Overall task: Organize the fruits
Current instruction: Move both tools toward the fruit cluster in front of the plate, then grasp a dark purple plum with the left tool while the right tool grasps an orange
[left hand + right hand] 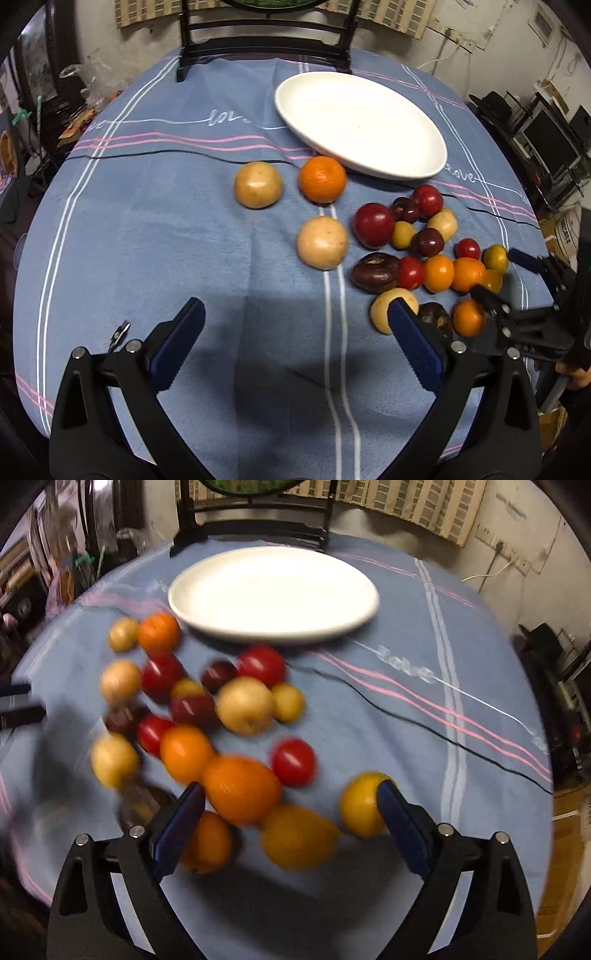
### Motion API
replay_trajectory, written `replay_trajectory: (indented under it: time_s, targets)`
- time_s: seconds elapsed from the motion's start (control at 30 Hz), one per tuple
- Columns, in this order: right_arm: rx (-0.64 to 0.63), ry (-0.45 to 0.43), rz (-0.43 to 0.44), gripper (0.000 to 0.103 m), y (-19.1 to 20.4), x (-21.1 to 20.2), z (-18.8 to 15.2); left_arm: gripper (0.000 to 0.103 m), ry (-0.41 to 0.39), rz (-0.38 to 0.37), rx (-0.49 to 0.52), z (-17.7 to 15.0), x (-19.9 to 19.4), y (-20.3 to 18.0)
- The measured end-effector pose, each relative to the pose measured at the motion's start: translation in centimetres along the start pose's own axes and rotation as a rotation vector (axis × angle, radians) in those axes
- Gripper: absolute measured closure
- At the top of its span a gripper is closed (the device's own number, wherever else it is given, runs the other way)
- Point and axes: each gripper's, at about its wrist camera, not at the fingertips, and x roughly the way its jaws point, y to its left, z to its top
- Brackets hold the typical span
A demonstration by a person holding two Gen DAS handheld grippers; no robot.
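Step in hand, by my read: start of sorting, first pick. Plate [360, 125] holds no fruit; whole pile [417, 254] lies loose on the blue cloth surface [166, 229], just near side of the plate.

Right gripper [290, 794] hangs low over the near edge of the pile, jaws wide apart, gripping nothing. Big orange [240, 790] sits betw. the fingers, close to the left one; a yellow-orange fruit [360, 805] is beside the right one. View is motion-blurred, so contact can't be judged.

Left gripper [295, 314] is over bare cloth, jaws wide too, nothing held, with the pile at its right.

Next move prob. calls for centring on one fruit, closing gently, then carrying it to the plate. Neighbours touch, so a finger may nudge them & set them rolling.

Materials: plate is smooth white oval, glossy, shallow rim. Fruits are round, smooth-skinned: oranges [322, 179] finely dimpled, red ones [373, 225] shiny, pale tan ones [322, 242] matte w/ specks, dark purple one [375, 272] dull, flattish. Cloth looks soft, napped, striped. Finger pads are blue, ribbed.
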Motion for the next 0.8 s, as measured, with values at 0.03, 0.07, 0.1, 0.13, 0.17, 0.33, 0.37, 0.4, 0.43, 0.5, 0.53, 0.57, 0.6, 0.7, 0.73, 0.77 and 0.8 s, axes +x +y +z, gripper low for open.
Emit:
replay_trajectory:
  time_s: [0.03, 0.07, 0.1, 0.13, 0.17, 0.33, 0.37, 0.4, 0.43, 0.5, 0.53, 0.57, 0.6, 0.7, 0.73, 0.77, 0.8]
  targets:
    - [0.033, 0.002, 0.028, 0.009, -0.7, -0.5, -0.4, 0.003, 0.003, -0.009, 0.020, 0.1, 0.1, -0.6]
    - [0.064, -0.008, 0.055, 0.009, -1.2, -1.0, -0.8, 0.003, 0.003, -0.015, 0.038, 0.1, 0.2, -1.0]
    - [0.092, -0.018, 0.064, 0.009, -1.7, -1.4, -1.1, 0.003, 0.002, -0.023, 0.060, 0.1, 0.2, -1.5]
    - [0.119, -0.023, 0.069, 0.009, -2.3, -2.0, -1.7, 0.003, -0.001, -0.026, 0.095, 0.0, 0.2, -2.4]
    - [0.139, -0.023, 0.076, 0.009, -2.7, -2.3, -2.1, 0.003, -0.008, -0.025, 0.126, -0.1, 0.1, -3.0]
    - [0.157, 0.014, 0.119, 0.016, -2.5, -3.5, -5.2, 0.003, -0.011, -0.023, 0.243, -1.5, 0.3, -4.7]
    - [0.142, 0.022, 0.136, 0.018, -1.9, -3.6, -5.7, 0.003, -0.006, -0.029, 0.247, -1.6, 0.3, -4.8]
    - [0.111, 0.034, 0.151, 0.025, -0.9, -3.4, -6.0, 0.002, 0.003, -0.034, 0.244, -1.8, 0.4, -4.7]
    - [0.094, 0.041, 0.152, 0.032, -0.4, -3.1, -6.0, 0.002, 0.016, -0.036, 0.234, -1.8, 0.6, -4.5]
    - [0.092, 0.058, 0.181, 0.036, 0.4, -2.1, -5.6, 0.002, 0.031, -0.034, 0.215, -1.9, 0.8, -4.1]
    - [0.109, 0.062, 0.202, 0.039, 0.5, -1.6, -5.4, 0.002, 0.031, -0.033, 0.207, -1.9, 0.7, -3.9]
    - [0.128, 0.066, 0.209, 0.039, 0.5, -1.1, -5.3, 0.003, 0.026, -0.031, 0.205, -1.8, 0.5, -3.8]
    - [0.155, 0.071, 0.234, 0.039, 0.4, -0.5, -4.9, 0.003, 0.020, -0.031, 0.203, -1.9, 0.3, -3.7]
    - [0.193, 0.061, 0.256, 0.040, 0.4, 0.4, -3.7, 0.003, 0.011, -0.045, 0.192, -2.0, -0.2, -3.4]
    - [0.187, 0.062, 0.262, 0.040, 0.6, 0.6, -3.3, 0.003, 0.012, -0.053, 0.192, -2.1, -0.2, -3.4]
    - [0.171, 0.059, 0.252, 0.041, 0.8, 0.7, -3.0, 0.003, 0.016, -0.056, 0.192, -2.2, -0.1, -3.5]
    - [0.157, 0.061, 0.239, 0.045, 0.9, 0.8, -2.8, 0.002, 0.021, -0.059, 0.194, -2.3, 0.0, -3.6]
